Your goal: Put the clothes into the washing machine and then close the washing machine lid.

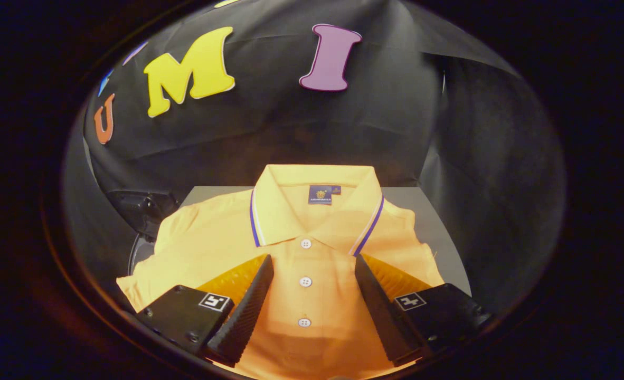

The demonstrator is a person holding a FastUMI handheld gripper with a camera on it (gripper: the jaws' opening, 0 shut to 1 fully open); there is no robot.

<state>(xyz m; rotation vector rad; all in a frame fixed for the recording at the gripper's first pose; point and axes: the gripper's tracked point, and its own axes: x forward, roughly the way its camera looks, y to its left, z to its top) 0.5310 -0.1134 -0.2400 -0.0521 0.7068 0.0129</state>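
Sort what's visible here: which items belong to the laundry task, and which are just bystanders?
Task items:
- yellow polo shirt, lying folded between the open fingers
- hand-held gripper

Bystanders:
- grey surface under the shirt
- dark object beside the shirt, unidentifiable

The gripper (312,264) has two wedge-shaped fingers (246,311) with ribbed inner faces; each screwed block base carries a small square marker.

A staged recording booth: black cloth walls (291,121) drape around a small grey table (423,211).
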